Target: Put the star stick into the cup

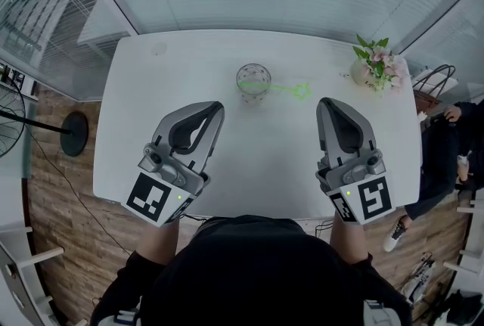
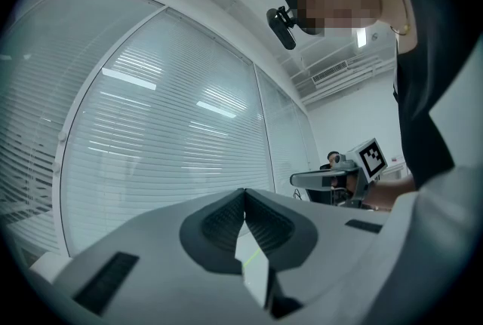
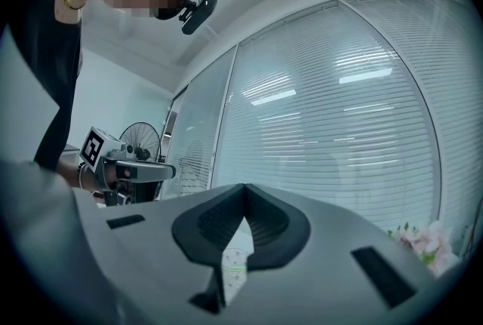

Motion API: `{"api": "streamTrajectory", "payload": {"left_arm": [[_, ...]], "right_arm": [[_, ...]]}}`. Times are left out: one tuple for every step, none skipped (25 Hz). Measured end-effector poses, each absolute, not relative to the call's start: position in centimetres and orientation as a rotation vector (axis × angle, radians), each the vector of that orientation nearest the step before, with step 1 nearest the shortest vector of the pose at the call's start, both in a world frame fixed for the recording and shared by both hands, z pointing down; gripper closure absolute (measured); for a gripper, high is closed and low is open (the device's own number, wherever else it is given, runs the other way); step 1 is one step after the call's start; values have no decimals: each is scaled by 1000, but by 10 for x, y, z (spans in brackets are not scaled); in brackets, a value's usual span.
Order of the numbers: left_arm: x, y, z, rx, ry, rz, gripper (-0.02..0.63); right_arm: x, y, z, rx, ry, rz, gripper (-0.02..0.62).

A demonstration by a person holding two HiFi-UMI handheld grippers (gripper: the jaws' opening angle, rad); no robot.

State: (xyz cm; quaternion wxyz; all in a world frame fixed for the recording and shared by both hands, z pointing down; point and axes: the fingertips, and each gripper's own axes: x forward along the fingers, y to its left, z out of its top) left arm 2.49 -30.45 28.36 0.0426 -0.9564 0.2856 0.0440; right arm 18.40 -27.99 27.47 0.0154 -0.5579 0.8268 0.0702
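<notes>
A clear glass cup (image 1: 253,81) stands on the white table (image 1: 189,67) near its far middle. The green star stick (image 1: 291,89) lies flat on the table just right of the cup, its star end pointing right. My left gripper (image 1: 216,106) hovers near the table's front left, shut, with nothing between its jaws. My right gripper (image 1: 324,104) hovers at the front right, also shut and empty. Both are well short of the cup and stick. In the right gripper view the cup (image 3: 235,262) shows through the gap below the closed jaws (image 3: 245,189). The left gripper (image 2: 244,194) view shows its jaws pressed together.
A small vase of pink flowers (image 1: 374,66) stands at the table's far right corner. A fan stand (image 1: 72,131) is on the wooden floor to the left. A person sits beyond the table's right edge (image 1: 454,143). Window blinds run behind the table.
</notes>
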Motion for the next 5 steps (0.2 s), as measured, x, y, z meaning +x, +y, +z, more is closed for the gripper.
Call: {"api": "streamTrajectory", "payload": {"left_arm": [[25,-305,284,-2926,875,134,591],[25,-305,284,-2926,875,135,592],[25,-305,284,-2926,875,137,592],[26,-305,284,-2927,874,138,592],[26,-305,285,-2927,874,140,592]], "right_arm": [[184,-280,275,-1736,2572,219,592],[184,-280,275,-1737,2571,219,592],[185,-280,275,-1739,2570,219,592],[185,-280,276,-1740,2570,218,592],[185,-281,276,-1741,2569,217,592]]}}
